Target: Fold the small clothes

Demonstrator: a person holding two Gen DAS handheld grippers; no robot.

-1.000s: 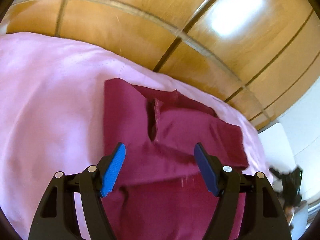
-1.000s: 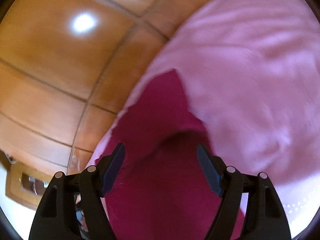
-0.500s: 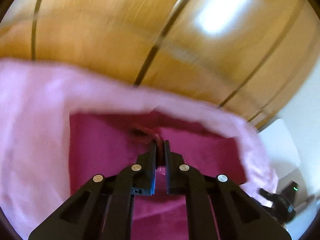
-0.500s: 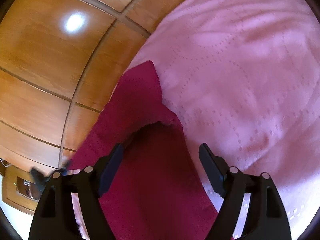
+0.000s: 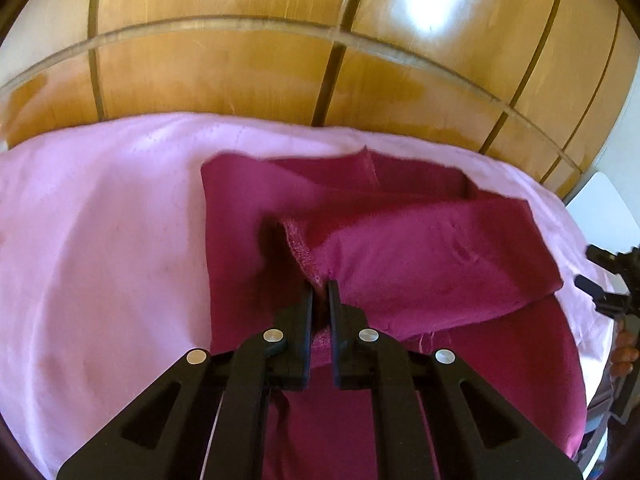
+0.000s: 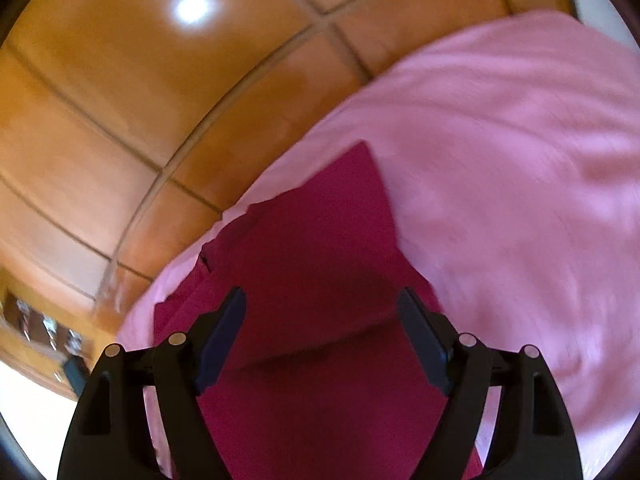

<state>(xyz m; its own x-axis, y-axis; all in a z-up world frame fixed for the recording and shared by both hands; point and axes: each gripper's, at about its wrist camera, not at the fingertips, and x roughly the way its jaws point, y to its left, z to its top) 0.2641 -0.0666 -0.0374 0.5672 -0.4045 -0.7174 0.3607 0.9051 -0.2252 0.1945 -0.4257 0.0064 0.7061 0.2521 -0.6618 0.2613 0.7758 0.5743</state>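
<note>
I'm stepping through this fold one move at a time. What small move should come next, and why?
Probably lift the left gripper and carry the pinched seam across. Its jaws are shut on the stitched edge of the maroon garment, which lies half-folded on the pink sheet. The right gripper hovers open over the cloth, gripping nothing.

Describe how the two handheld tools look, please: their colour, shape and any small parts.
Both the left tool and the right tool have matte black plastic bodies with triangular cut-outs and round silver rivets at the joints. Each has two flat fingers; the right tool's pads look dark blue. No cables or markings are visible.
</note>
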